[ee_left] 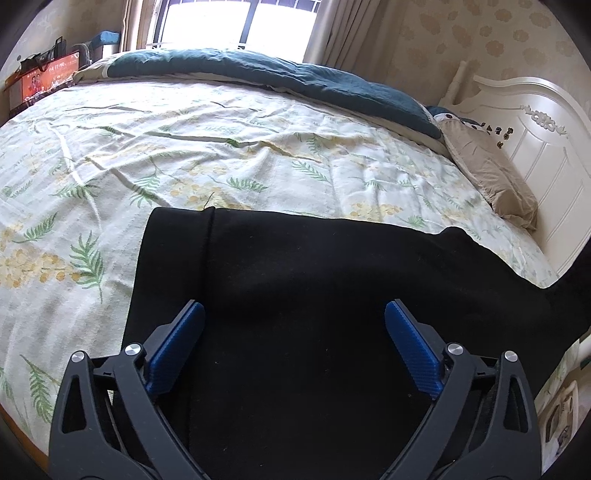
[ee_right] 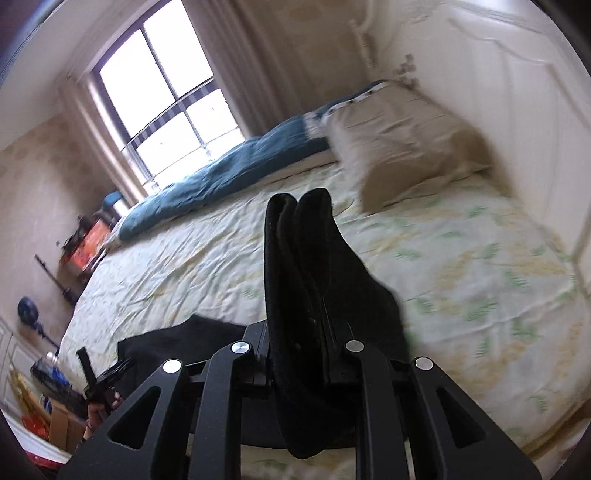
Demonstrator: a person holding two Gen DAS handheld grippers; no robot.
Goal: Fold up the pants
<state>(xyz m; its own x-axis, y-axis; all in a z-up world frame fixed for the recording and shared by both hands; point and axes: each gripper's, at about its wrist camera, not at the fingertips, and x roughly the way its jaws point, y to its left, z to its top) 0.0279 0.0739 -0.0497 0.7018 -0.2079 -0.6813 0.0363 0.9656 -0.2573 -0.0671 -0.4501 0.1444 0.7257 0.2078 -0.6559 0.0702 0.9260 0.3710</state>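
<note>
Black pants (ee_left: 314, 288) lie spread on the leaf-print bed sheet (ee_left: 184, 147), reaching from the near edge toward the right. My left gripper (ee_left: 294, 314) is open just above the pants, its blue pads (ee_left: 177, 343) apart and holding nothing. My right gripper (ee_right: 295, 354) is shut on a bunched end of the pants (ee_right: 306, 266), which sticks up between its fingers, lifted above the bed. The rest of the pants (ee_right: 177, 339) shows at the lower left of the right wrist view. The left gripper (ee_right: 99, 380) appears there too.
A dark teal quilt (ee_left: 295, 77) lies along the far side of the bed. A beige pillow (ee_left: 491, 173) rests by the white headboard (ee_left: 546, 140). A window (ee_left: 240, 22) is behind. Boxes and clutter (ee_left: 44, 81) stand at the far left.
</note>
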